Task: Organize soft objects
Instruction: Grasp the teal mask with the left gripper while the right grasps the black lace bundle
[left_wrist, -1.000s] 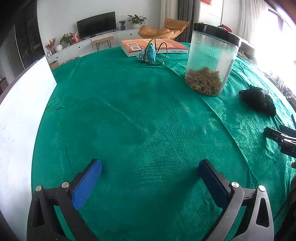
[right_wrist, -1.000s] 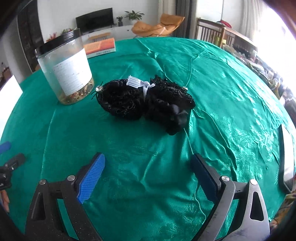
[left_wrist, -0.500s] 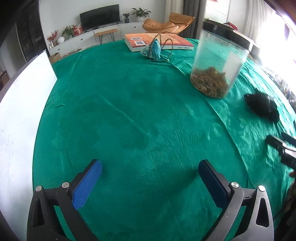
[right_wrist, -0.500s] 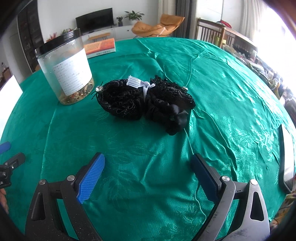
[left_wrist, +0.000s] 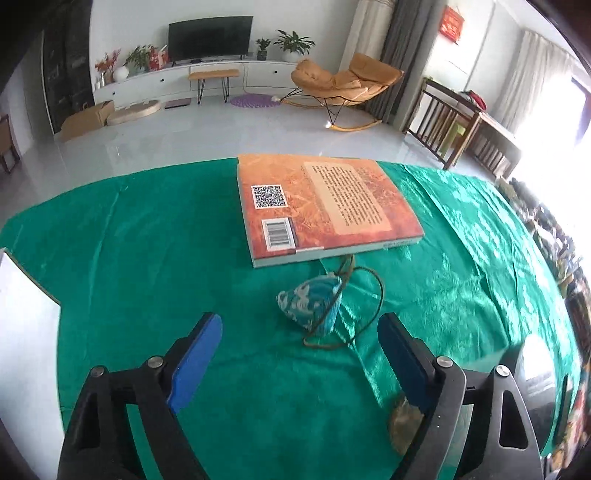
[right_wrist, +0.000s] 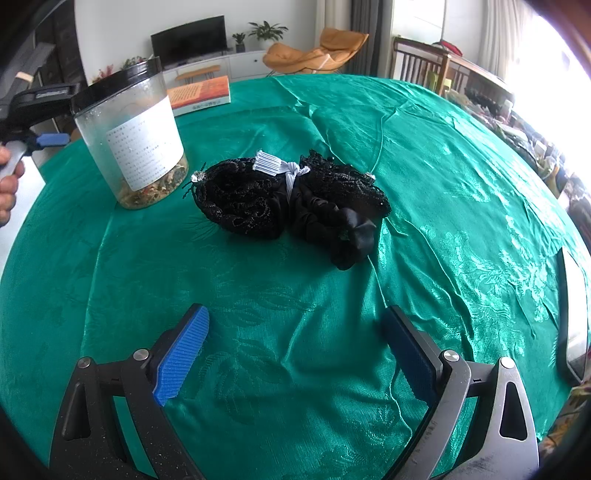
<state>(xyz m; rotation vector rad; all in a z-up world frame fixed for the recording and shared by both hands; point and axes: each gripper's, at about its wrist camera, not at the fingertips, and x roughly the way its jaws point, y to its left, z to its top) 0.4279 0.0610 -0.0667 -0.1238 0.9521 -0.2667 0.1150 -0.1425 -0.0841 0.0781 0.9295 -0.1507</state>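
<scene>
Left wrist view: left gripper (left_wrist: 299, 354) spread but just been narrowing, nothing between the pads, aimed at the teal embroidered pouch (left_wrist: 312, 304) lying just before the orange book (left_wrist: 325, 206) on the green tablecloth (left_wrist: 147, 258). Best centred over the pouch body, clear of the brown cord loop (left_wrist: 371, 295), before pinching. Right gripper (right_wrist: 295, 354) spread wide, empty, near the black lace bundle (right_wrist: 291, 201) beside the plastic jar (right_wrist: 135, 140).
</scene>
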